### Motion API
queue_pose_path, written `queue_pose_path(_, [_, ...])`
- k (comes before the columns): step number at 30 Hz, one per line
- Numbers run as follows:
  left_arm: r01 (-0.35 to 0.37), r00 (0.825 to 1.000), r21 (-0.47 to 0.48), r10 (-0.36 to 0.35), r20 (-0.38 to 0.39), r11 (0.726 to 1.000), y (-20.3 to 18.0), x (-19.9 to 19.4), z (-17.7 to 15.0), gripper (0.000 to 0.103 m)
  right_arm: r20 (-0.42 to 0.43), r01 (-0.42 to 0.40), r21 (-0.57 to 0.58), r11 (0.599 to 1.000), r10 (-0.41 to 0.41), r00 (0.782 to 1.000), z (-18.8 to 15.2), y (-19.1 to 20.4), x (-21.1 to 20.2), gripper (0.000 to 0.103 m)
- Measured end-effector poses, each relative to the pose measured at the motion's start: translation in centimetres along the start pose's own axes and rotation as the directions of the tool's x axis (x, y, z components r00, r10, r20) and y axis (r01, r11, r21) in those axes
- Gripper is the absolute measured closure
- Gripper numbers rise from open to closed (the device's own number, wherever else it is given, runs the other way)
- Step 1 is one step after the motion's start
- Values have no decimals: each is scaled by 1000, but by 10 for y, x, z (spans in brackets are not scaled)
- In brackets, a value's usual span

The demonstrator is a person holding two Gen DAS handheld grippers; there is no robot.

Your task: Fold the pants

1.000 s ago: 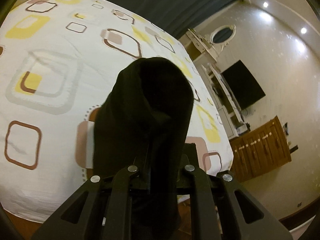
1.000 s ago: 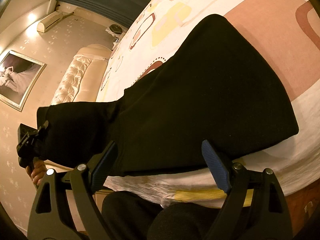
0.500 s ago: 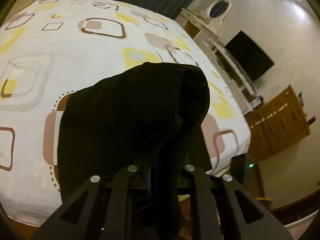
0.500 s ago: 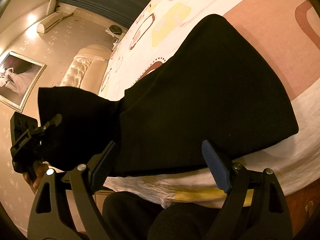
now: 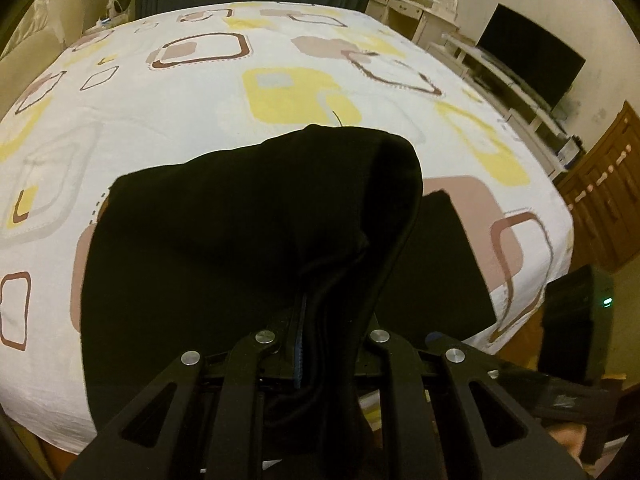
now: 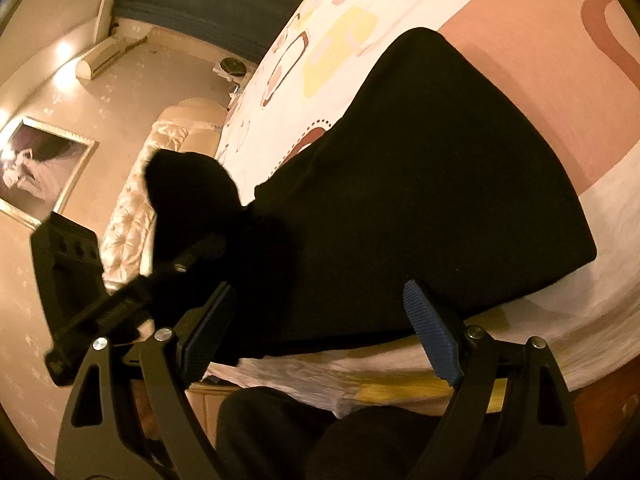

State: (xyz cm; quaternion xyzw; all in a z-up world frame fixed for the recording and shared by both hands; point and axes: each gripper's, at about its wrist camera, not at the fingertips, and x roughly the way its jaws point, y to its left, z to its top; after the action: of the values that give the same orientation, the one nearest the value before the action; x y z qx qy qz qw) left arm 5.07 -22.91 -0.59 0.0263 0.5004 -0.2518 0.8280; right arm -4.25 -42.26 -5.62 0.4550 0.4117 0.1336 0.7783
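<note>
Black pants (image 5: 224, 240) lie on the near part of a bed with a patterned white sheet (image 5: 160, 112). My left gripper (image 5: 320, 344) is shut on one end of the pants, which rises in a hump above the flat part. In the right wrist view the pants (image 6: 420, 184) spread flat across the bed's edge, and the left gripper (image 6: 188, 260) holds the lifted end at the left. My right gripper (image 6: 316, 320) stands open just in front of the near edge of the pants, nothing between its blue pads (image 6: 432, 336).
The bed's near edge (image 6: 400, 372) runs below the pants, with a person's dark-clad legs (image 6: 304, 436) under it. A padded headboard (image 6: 132, 216) is at the left. A dresser with a dark screen (image 5: 528, 68) and a wooden cabinet (image 5: 604, 200) stand to the right of the bed.
My left gripper has carried the lifted end of the pants over the flat part and toward the right gripper, lower than before. The right gripper has stayed in place, open.
</note>
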Motion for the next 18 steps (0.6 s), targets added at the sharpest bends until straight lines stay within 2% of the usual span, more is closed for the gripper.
queue_pose_path(3, [-40, 999, 26, 40, -5, 999, -8, 10, -5, 89, 20, -2, 15, 1000, 2, 1000, 2, 4, -6, 17])
queue_pose_path(12, [-121, 993, 72, 121, 0, 990, -24, 29, -13, 89, 153, 11, 41, 999, -18, 988, 9, 7, -34, 17])
queue_pose_path(18, [-185, 983, 103, 183, 25, 977, -33, 37, -19, 89, 195, -5, 79, 997, -11, 981, 11, 3, -44, 17])
